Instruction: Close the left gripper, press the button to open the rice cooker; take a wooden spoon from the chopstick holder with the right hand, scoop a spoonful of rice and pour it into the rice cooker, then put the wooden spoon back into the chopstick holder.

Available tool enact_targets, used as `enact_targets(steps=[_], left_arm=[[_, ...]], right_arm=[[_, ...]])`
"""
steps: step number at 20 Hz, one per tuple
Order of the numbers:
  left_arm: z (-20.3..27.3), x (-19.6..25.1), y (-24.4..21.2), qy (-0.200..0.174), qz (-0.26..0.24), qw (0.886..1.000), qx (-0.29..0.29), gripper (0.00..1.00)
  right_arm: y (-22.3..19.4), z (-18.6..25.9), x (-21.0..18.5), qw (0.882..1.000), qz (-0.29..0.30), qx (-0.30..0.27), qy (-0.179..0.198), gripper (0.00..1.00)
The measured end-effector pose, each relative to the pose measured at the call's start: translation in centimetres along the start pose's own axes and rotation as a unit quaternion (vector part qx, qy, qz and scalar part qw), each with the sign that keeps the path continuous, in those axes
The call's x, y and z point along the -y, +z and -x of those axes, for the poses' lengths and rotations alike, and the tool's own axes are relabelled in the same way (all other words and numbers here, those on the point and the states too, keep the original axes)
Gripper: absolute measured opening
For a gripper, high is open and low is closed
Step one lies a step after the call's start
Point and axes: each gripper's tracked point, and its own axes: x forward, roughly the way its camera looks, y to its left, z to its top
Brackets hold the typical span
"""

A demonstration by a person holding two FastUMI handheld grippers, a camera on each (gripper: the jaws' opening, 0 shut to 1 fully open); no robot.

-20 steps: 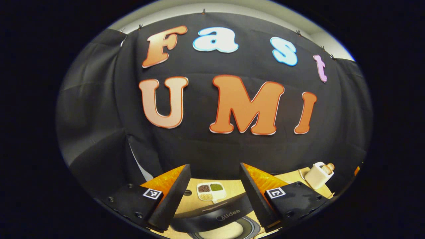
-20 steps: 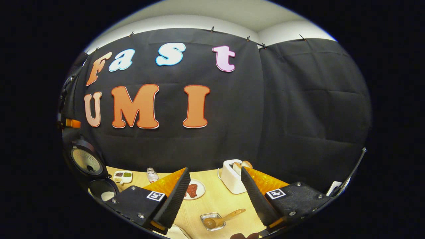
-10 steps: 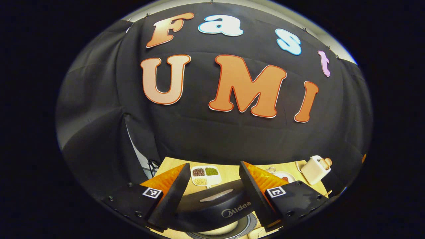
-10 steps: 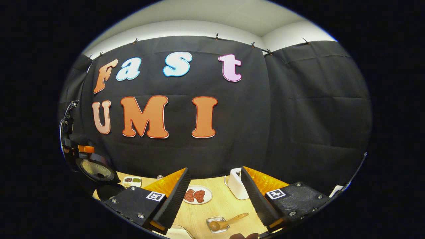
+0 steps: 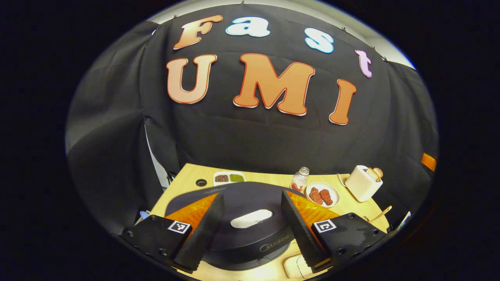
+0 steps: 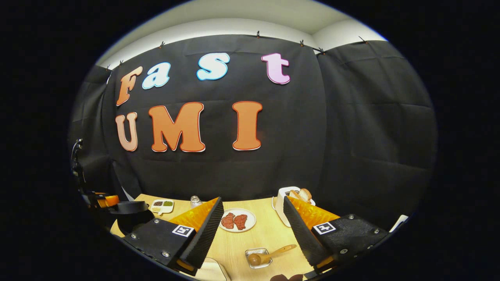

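Both sets of tongs are spread wide with nothing between the fingers. In the left gripper view, the left gripper (image 5: 250, 226) sits at the bottom of the frame, right over the black rice cooker (image 5: 242, 218), which has its lid down flat with a pale oval patch in the middle. Can't tell if the fingers are actually touching the lid or just above it.

Behind the cooker on the wooden table (image 5: 195, 173) there's a little divided dish of beans (image 5: 229, 178), a small bottle (image 5: 300, 180), a plate of meat (image 5: 322, 194) and, over at the right, a cream toaster (image 5: 363, 182) with bread sticking out.

In the right gripper view, the right gripper (image 6: 250, 230) is at the bottom middle, well above the table. The wooden spoon (image 6: 269, 255) is down at the bottom centre between the fingers, its bowl resting in a small metal tray (image 6: 258, 257), handle angled up to the right. The cooker shows at the lower left edge there, with the other gripper's orange bits just beside it.
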Motion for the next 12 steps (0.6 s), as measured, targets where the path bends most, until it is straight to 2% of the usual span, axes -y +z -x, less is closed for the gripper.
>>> enact_targets(steps=[1,2,5,6,8,9,10,11,12], left_arm=[[-0.2,-0.2,-1.6,0.007,0.001,1.000,-0.007,0.98],[-0.4,-0.2,-2.9,0.013,-0.005,1.000,-0.010,0.99],[-0.4,-0.1,-4.1,0.029,-0.043,0.998,0.023,0.96],[-0.5,-0.1,-4.7,0.034,-0.040,0.998,0.022,0.99],[-1.0,-0.1,-6.5,0.042,-0.058,0.997,0.014,0.99],[-1.3,-0.1,-7.2,0.042,-0.071,0.997,0.010,0.99],[-1.5,0.0,-8.2,0.039,-0.083,0.996,0.003,0.99],[-1.6,0.0,-9.4,0.040,-0.089,0.995,-0.006,0.96],[-1.4,0.0,-8.7,0.039,-0.099,0.994,0.023,0.99]], right_arm=[[-0.3,-0.1,0.2,1.000,-0.002,-0.004,0.001,0.95],[-0.6,-0.1,0.3,1.000,-0.004,-0.006,0.002,1.00],[-1.6,-0.2,1.0,1.000,-0.009,-0.017,-0.005,0.95],[-1.9,-0.2,1.1,1.000,-0.013,-0.022,-0.007,1.00],[-2.8,-0.3,1.5,0.999,-0.024,-0.033,-0.010,1.00],[-3.2,-0.4,1.6,0.999,-0.029,-0.038,-0.011,0.95],[-3.5,-0.3,1.7,0.999,-0.032,-0.042,-0.012,0.95],[-3.8,-0.4,1.7,0.998,-0.033,-0.044,-0.013,0.95],[-3.9,-0.3,1.6,0.998,-0.032,-0.045,-0.012,0.95]])
